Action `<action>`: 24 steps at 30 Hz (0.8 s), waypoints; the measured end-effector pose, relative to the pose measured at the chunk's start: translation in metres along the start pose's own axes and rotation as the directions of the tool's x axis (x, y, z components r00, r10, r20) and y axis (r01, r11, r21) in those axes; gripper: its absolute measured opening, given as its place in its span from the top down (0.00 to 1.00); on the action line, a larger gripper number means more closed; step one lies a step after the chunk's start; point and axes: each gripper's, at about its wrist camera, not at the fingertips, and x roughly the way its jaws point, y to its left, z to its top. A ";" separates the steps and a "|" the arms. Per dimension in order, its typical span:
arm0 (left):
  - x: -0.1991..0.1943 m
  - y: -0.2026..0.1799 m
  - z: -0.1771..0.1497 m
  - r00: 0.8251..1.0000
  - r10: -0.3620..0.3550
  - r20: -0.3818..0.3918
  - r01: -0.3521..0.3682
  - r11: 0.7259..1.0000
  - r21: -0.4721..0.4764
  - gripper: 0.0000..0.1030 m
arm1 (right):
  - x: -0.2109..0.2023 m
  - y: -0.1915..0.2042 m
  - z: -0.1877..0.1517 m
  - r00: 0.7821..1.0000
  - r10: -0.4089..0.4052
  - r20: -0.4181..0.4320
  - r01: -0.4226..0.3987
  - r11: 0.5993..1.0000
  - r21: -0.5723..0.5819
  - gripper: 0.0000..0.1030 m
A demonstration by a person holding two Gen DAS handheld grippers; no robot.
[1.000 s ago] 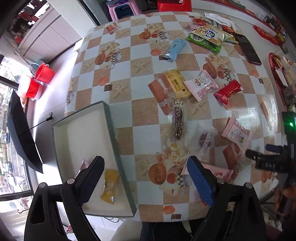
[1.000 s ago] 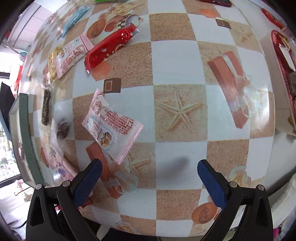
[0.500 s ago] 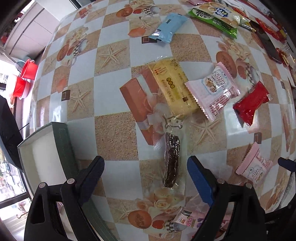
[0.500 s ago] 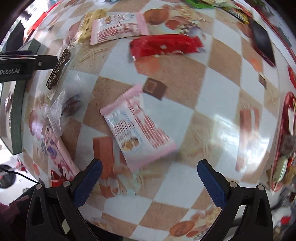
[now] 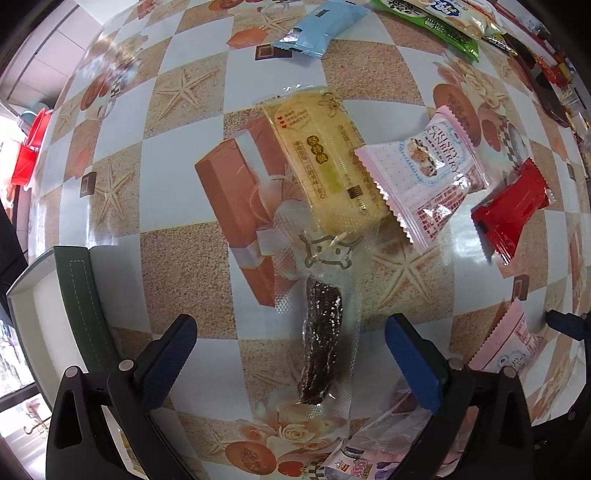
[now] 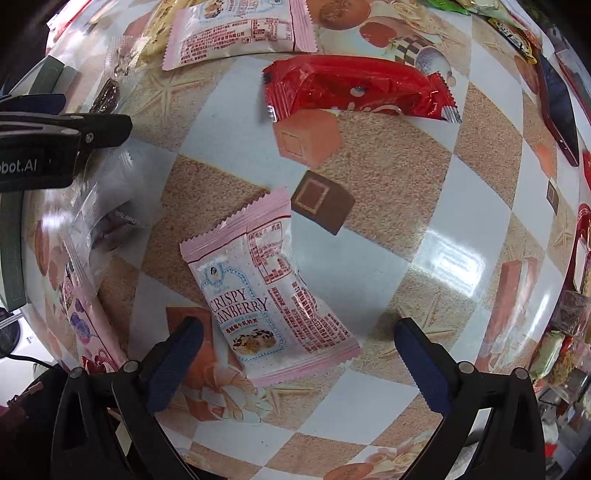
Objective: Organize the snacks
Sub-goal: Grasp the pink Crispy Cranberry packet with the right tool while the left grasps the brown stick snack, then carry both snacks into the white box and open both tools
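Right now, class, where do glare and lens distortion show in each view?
Left wrist view: the fisheye bends the table's checks into curves, and glare whitens the tablecloth beside the red packet. Right wrist view: a bright window reflection sits on a white check; the edges bow and darken, and the red packet shines.

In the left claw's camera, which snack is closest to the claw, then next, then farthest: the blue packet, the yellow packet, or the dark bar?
1. Dark bar, right between the open left claw's fingers.
2. Yellow packet, mid-table beyond the bar.
3. Blue packet, far at the top.
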 end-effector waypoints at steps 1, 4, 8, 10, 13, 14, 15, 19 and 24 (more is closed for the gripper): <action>-0.001 -0.004 0.001 1.000 -0.008 -0.002 0.008 1.000 0.009 0.04 | 0.004 0.004 0.013 1.000 0.000 -0.008 0.000 1.000 0.003 0.00; -0.007 -0.012 0.002 0.996 -0.082 -0.015 0.083 0.996 0.026 0.28 | 0.006 0.014 0.022 1.000 0.002 -0.009 -0.002 1.000 0.021 0.07; -0.017 -0.022 0.003 0.995 -0.094 -0.016 0.095 0.992 0.082 0.57 | -0.008 0.012 0.025 1.000 0.006 0.012 -0.006 0.999 0.035 0.47; -0.025 -0.020 0.000 0.995 -0.099 0.002 0.099 0.992 0.083 0.61 | -0.014 0.005 0.018 0.997 0.077 0.004 -0.077 0.994 0.076 0.47; -0.042 -0.013 -0.013 0.991 -0.131 0.036 0.128 0.989 0.073 0.61 | -0.024 -0.009 0.002 0.991 0.124 0.040 -0.129 0.978 0.161 0.47; -0.049 -0.008 -0.017 0.989 -0.140 0.050 0.137 0.988 0.070 0.61 | -0.026 -0.016 -0.004 0.988 0.147 0.053 -0.154 0.968 0.196 0.47; -0.055 -0.003 -0.022 0.987 -0.148 0.063 0.144 0.988 0.064 0.61 | -0.030 -0.021 -0.010 0.982 0.175 0.066 -0.186 0.955 0.233 0.47; -0.078 0.016 -0.052 0.984 -0.150 0.096 0.148 0.988 0.033 0.61 | -0.044 -0.034 -0.037 0.961 0.252 0.113 -0.276 0.901 0.334 0.47; -0.104 0.045 -0.091 0.979 -0.142 0.146 0.145 0.989 -0.011 0.61 | -0.064 -0.016 -0.055 0.955 0.273 0.116 -0.296 0.900 0.318 0.47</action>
